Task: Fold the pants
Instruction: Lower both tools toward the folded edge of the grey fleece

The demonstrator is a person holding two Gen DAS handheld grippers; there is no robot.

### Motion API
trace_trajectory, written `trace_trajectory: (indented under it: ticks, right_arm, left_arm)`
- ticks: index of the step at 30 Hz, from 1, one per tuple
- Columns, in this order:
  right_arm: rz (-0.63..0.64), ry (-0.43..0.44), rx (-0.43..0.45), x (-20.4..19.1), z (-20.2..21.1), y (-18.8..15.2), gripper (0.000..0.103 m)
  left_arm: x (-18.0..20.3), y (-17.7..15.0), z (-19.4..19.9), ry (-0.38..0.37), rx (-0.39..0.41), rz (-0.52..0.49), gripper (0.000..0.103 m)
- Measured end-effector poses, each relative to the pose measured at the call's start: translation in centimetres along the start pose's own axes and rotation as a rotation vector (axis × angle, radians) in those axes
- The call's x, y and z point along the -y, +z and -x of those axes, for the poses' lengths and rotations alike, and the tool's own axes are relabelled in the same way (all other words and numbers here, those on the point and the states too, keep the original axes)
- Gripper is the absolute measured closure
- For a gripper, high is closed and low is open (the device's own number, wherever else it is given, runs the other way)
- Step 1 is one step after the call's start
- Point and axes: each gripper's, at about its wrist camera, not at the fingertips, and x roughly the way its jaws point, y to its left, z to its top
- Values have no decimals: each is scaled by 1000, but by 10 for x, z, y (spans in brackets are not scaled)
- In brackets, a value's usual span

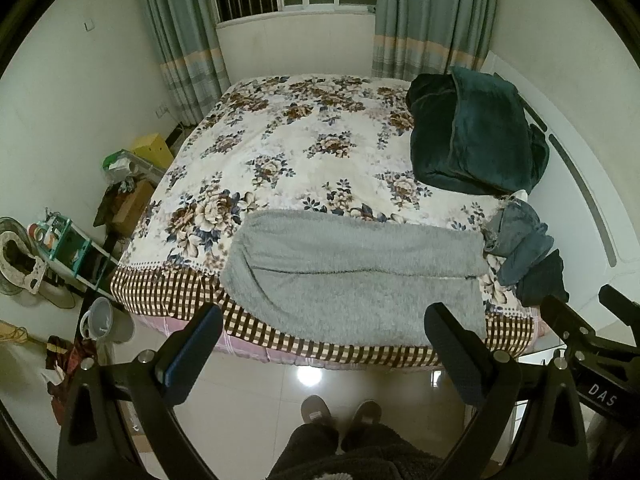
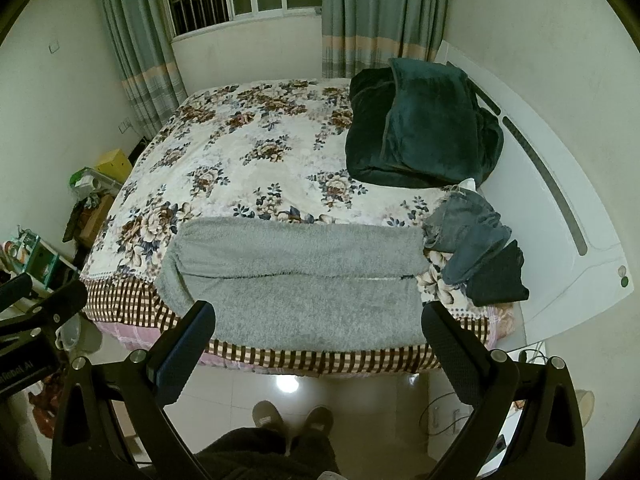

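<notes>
Grey fleece pants (image 1: 352,272) lie flat along the near edge of the floral bed (image 1: 288,152), legs side by side, waist to the left and drooping over the edge. They also show in the right wrist view (image 2: 296,276). My left gripper (image 1: 324,328) is open and empty, held above the floor in front of the bed. My right gripper (image 2: 318,320) is open and empty too, beside it and short of the pants. The right gripper's body shows at the left wrist view's right edge (image 1: 580,332).
A dark green blanket (image 1: 476,132) is heaped at the bed's far right. Folded dark clothes (image 1: 524,252) are piled by the white headboard (image 1: 580,184). Boxes, a rack and a bucket (image 1: 104,320) crowd the floor on the left. The person's feet (image 1: 340,416) stand on glossy tiles.
</notes>
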Motion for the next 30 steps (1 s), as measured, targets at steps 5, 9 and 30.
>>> trace_trajectory:
  ticks: [5,9,30]
  right_arm:
    - [-17,1,-14,20,-15,1,0]
    - [-48,1,-35,36,-49,9,0]
    - [-302,-151,-296,118,-458,137,0]
  left_arm:
    - [4,9,-11,27,6,26,0]
    - [9,17,-36,86,20,55,0]
    - [11,139,-415,221,-318,149,0]
